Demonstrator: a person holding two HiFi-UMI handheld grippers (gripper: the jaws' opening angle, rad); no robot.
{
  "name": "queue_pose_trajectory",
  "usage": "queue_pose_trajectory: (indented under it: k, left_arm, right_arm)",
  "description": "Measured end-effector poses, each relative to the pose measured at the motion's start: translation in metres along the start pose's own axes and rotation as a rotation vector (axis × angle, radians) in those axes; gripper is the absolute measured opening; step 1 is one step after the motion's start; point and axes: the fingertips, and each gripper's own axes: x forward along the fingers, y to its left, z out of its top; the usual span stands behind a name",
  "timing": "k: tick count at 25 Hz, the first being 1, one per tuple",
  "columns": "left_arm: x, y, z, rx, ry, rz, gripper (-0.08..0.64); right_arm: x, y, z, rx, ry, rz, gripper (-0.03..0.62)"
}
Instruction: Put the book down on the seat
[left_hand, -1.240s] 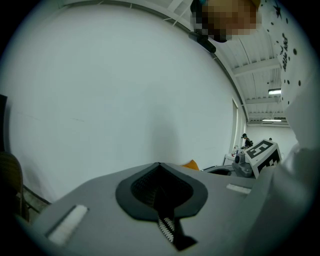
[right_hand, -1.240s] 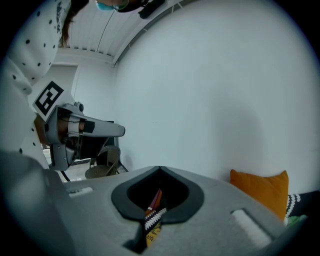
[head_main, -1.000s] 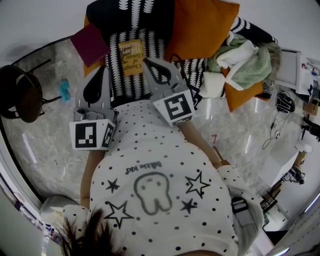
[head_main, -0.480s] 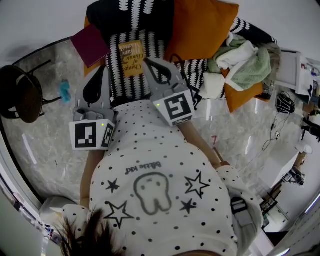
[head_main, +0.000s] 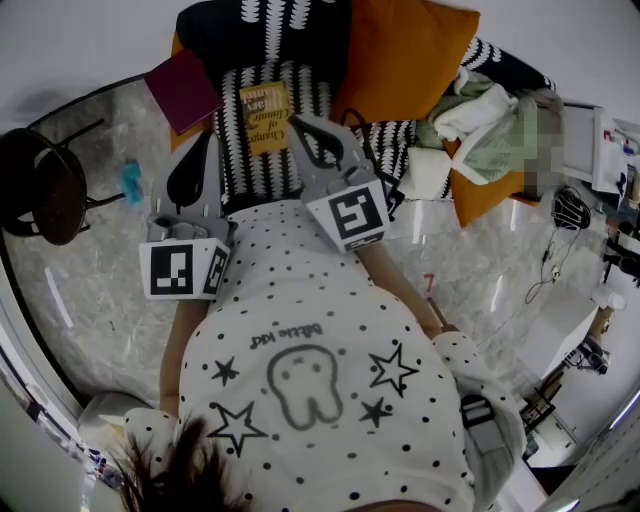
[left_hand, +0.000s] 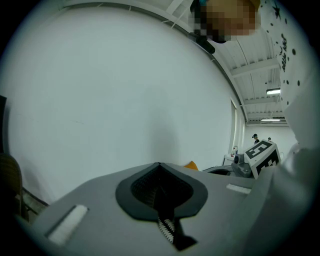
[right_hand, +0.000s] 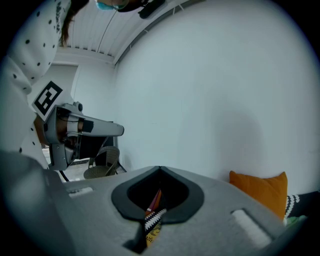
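Observation:
A yellow book (head_main: 265, 115) lies flat on the black-and-white striped seat (head_main: 245, 165) of the sofa. My right gripper (head_main: 296, 123) hangs just right of the book, its jaws shut and holding nothing. In the right gripper view, a sliver of the book (right_hand: 152, 231) and the striped cover shows below the right gripper (right_hand: 160, 168). Over the seat's left edge is my left gripper (head_main: 207, 137), shut and empty. The left gripper (left_hand: 160, 164) faces a bare white wall in its own view, and no book shows there.
A maroon book (head_main: 182, 88) rests at the sofa's back left. An orange cushion (head_main: 400, 50) and a heap of green and white cloths (head_main: 485, 115) fill the sofa's right. A black stool (head_main: 40, 185) and a small teal object (head_main: 130, 180) are on the marble floor at left.

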Motion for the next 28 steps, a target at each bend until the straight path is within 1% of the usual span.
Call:
queue_pose_trajectory:
  k: [28]
  left_arm:
    - [-0.0009,0.0033,-0.0002,-0.010,-0.005,0.008,-0.002]
  right_arm:
    - [0.0001,-0.0017,0.0009,0.004,-0.004,-0.009,0.002]
